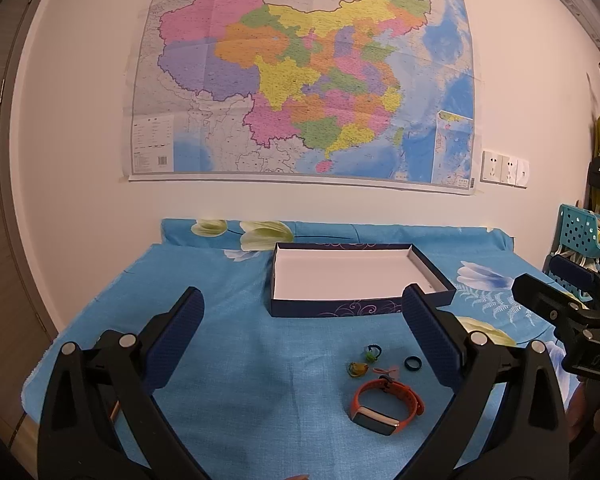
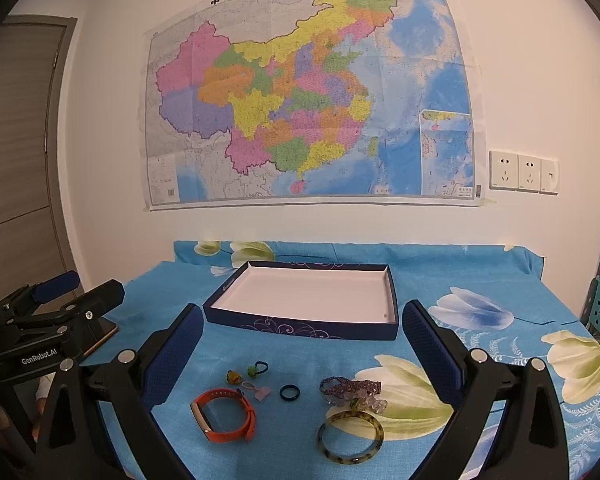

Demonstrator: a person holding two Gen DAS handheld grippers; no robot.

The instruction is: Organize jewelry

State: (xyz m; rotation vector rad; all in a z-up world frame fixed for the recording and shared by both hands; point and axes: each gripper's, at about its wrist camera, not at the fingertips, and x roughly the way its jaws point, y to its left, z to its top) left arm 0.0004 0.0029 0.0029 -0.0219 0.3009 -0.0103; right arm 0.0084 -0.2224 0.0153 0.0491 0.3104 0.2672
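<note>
white wall [image 2: 100, 140], big colourful map [image 2: 308, 96], blue floral tablecloth [image 2: 480, 280]

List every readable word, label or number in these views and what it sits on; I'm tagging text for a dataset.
"中华人民共和国地图": title across the top of the wall map.
"GenRobot.AI": on the body of the left tongs, seen from the right wrist.
Raised lettering on the right tongs: too unclear to read.
Map place names and legend: too small to read.
Box: only swirls.

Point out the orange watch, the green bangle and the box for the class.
orange watch [image 2: 225, 416], right wrist view, on its strap.
green bangle [image 2: 350, 434], right wrist view, on its ring edge.
box [image 2: 300, 326], right wrist view, on its near dark wall.
</note>
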